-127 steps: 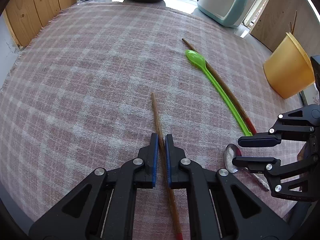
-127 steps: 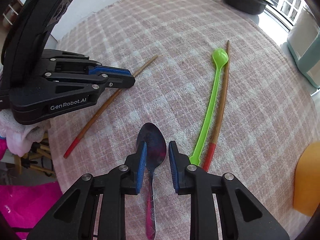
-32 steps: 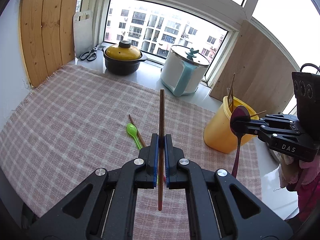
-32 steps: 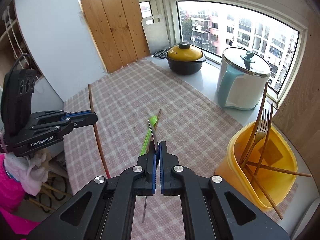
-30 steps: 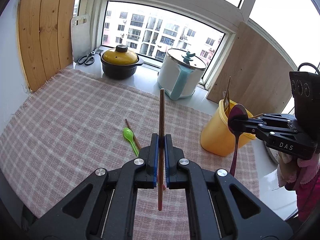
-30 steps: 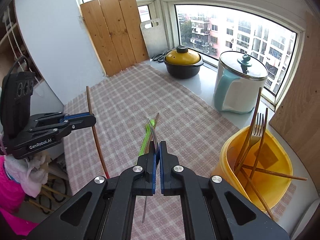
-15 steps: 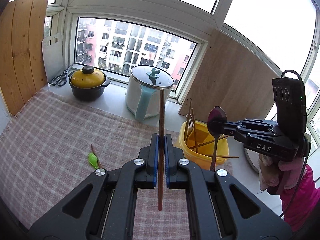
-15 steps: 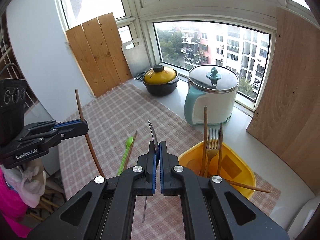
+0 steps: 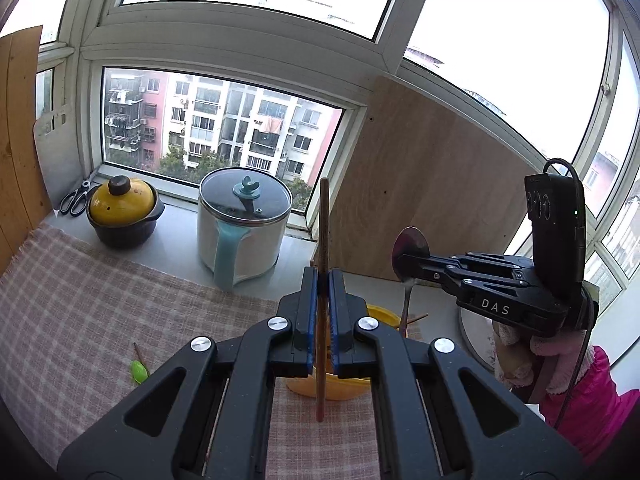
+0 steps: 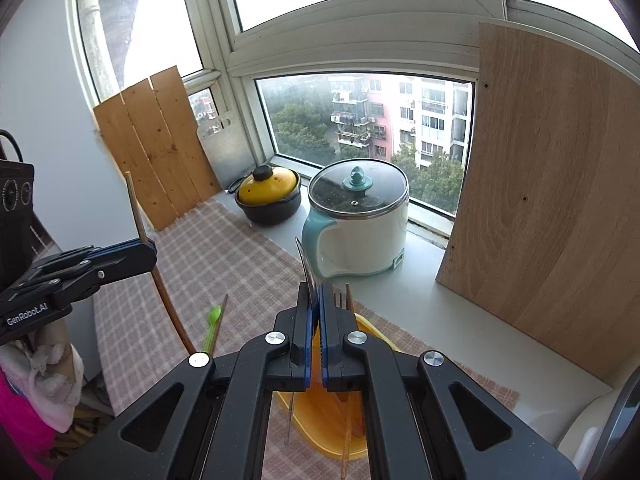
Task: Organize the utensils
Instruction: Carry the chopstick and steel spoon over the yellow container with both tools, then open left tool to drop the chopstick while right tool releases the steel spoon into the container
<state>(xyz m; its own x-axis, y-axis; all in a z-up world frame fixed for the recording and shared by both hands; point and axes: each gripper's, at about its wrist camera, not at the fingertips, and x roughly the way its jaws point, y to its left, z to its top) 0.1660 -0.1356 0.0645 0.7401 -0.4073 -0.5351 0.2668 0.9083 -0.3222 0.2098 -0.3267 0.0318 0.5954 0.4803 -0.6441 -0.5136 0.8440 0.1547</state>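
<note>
My left gripper (image 9: 323, 276) is shut on a brown chopstick (image 9: 323, 236), held upright above the table; it also shows in the right wrist view (image 10: 144, 254). My right gripper (image 10: 316, 300) is shut on a metal spoon (image 9: 410, 250), bowl up, handle hanging over the yellow utensil bucket (image 10: 320, 412). The bucket (image 9: 380, 314) sits low behind my left fingers and holds a fork (image 10: 339, 298) and chopsticks. A green spoon (image 10: 212, 326) and a second chopstick (image 10: 222, 312) lie on the checked cloth (image 9: 80, 300).
A white-and-teal electric pot (image 10: 356, 224) and a black pot with a yellow lid (image 10: 269, 196) stand on the windowsill. A wooden board (image 10: 552, 208) leans at the right. Scissors (image 9: 74, 200) lie at the far left of the sill.
Both grippers have risen and moved toward the bucket, each keeping its utensil. The spoon handle now hangs over the bucket and the bucket sits right under my fingers.
</note>
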